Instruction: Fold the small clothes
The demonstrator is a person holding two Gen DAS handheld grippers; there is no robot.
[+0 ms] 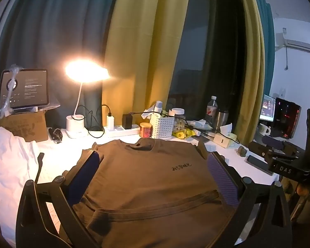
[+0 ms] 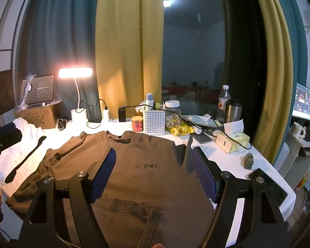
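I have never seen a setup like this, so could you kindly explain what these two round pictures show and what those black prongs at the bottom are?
No robot arm is involved: a person holds a two-finger gripper in each hand, and each carries a fisheye camera looking forward along its fingers, hence the round, bent pictures. One picture comes from the left gripper, the other from the right gripper. The black prongs with blue pads are those fingers. Both grippers are open and hold nothing. Below them a brown T-shirt lies on a table under a white cloth, its bottom hem already folded up. At the left lies a white garment. Along the back stand a lit desk lamp, a tablet, a white basket and a tissue box.
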